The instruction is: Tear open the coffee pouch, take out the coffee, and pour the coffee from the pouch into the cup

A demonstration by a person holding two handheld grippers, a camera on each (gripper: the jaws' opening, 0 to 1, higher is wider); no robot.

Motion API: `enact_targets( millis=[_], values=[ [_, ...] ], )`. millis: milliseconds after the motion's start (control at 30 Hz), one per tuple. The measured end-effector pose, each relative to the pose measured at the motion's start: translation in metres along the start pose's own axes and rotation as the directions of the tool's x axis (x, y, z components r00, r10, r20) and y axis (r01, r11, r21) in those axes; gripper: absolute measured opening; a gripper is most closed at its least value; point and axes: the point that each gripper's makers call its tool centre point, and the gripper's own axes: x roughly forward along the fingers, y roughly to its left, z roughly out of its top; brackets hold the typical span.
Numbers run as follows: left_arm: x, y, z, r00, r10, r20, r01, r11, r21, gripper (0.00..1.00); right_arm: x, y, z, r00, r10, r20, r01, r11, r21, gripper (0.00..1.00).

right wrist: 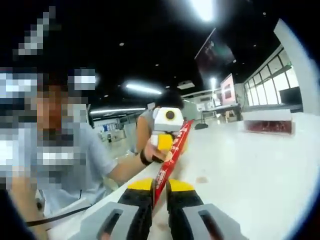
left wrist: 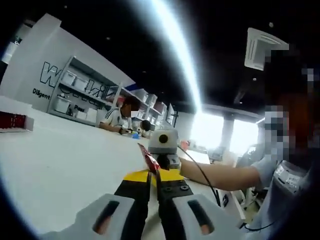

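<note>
Long thin red foil coffee pouch [right wrist: 170,155], white lettering, stretched taut mid-frame; right gripper [right wrist: 159,192] and left gripper [left wrist: 153,176] each pinch one end.

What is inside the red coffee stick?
You cannot see inside. The red coffee stick is not see-through, and no opening shows. The right gripper and the left gripper each pinch one end of it.

Long, thin red coffee pouch [right wrist: 172,152]: glossy foil-like film, creased along its length. White table top [right wrist: 250,175]: smooth, faint sheen, a few small stains. Left gripper [left wrist: 153,181] and right gripper [right wrist: 159,191]: matt black jaws, yellow plastic tips, pale grey moulded plastic bodies.
</note>
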Motion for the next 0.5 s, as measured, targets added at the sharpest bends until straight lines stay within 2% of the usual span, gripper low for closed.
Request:
enact_targets(
  millis=[300,467,500],
  values=[
    [0.000,-0.002,0.002,1.000,-0.007,0.009,0.007,1.000,0.009,0.08,0.018,0.014,0.004,0.998,0.060,0.022,-0.060,0.998,0.002,0.14],
    [0.000,-0.006,0.006,1.000,-0.012,0.028,0.010,0.999,0.044,0.09,0.022,0.014,0.005,0.999,0.033,0.027,-0.033,0.999,0.000,0.11],
    [0.001,-0.006,0.006,1.000,-0.013,0.026,0.011,0.999,0.044,0.12,0.022,0.006,0.009,0.999,-0.009,0.051,0.011,0.999,-0.037,0.10]
  ],
)
